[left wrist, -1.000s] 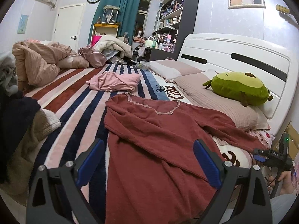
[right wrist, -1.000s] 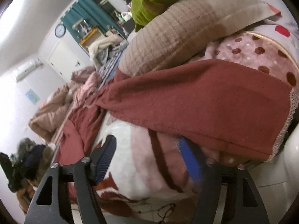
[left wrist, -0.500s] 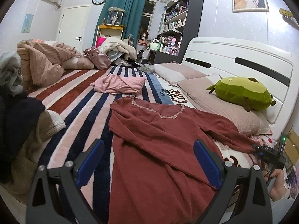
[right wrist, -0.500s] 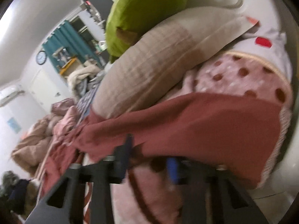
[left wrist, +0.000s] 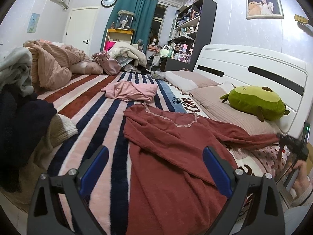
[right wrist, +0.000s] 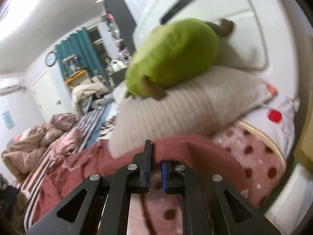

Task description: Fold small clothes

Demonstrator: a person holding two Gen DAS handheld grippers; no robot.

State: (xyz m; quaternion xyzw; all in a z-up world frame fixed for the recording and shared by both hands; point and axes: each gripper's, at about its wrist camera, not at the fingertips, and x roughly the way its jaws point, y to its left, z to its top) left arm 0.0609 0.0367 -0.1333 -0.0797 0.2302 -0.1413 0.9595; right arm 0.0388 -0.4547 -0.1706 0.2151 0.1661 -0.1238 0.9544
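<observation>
The rust-red long-sleeved knit top [left wrist: 172,156] lies flat on the striped plush bedspread [left wrist: 101,117], its sleeve reaching toward the green avocado plush toy [left wrist: 254,103]. The right gripper [right wrist: 154,168] has its fingers pinched narrow on that sleeve's end. The left gripper [left wrist: 154,168] hovers wide apart over the hem, holding nothing. Best to carry the sleeve across the chest, keeping it taut and flat. Writing on the bedspread near the toy is partly covered and unclear.
</observation>
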